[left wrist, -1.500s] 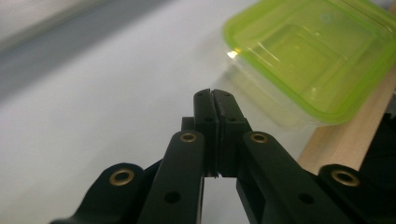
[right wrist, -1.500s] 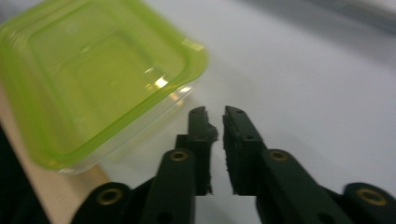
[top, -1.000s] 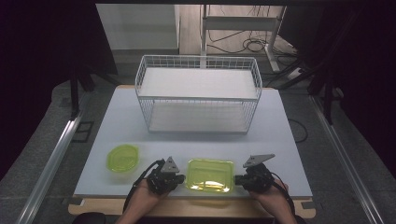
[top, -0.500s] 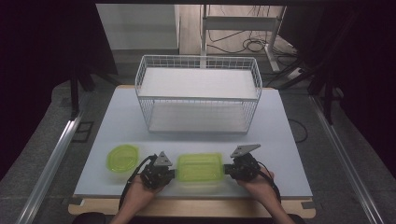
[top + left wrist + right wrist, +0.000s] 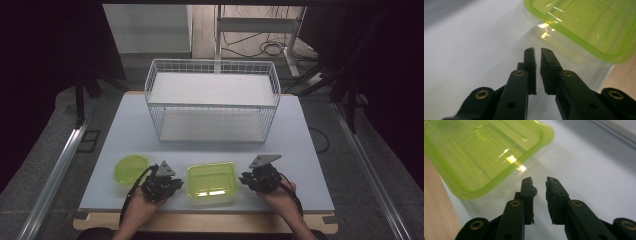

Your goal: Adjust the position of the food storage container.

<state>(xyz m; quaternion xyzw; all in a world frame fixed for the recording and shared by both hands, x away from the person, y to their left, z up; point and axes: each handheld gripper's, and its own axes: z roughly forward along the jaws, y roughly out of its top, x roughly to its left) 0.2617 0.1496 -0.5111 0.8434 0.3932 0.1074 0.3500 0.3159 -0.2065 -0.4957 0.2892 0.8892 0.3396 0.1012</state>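
The left gripper [image 5: 172, 183] and right gripper [image 5: 246, 178], jaws just parting and empty, flank a lidded green-topped clear container [image 5: 212, 181] near the bench's [image 5: 125, 130] front edge. A round green lid [image 5: 131, 168] lies leftward; a wire basket [image 5: 212, 102] stands behind.

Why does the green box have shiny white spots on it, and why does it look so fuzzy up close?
In both gripper views the lamp glints off the green box's lid, and the box looks soft while the black fingers look sharper. In the high view a pale glare streak crosses the lid, and the room behind the wire basket is dark.
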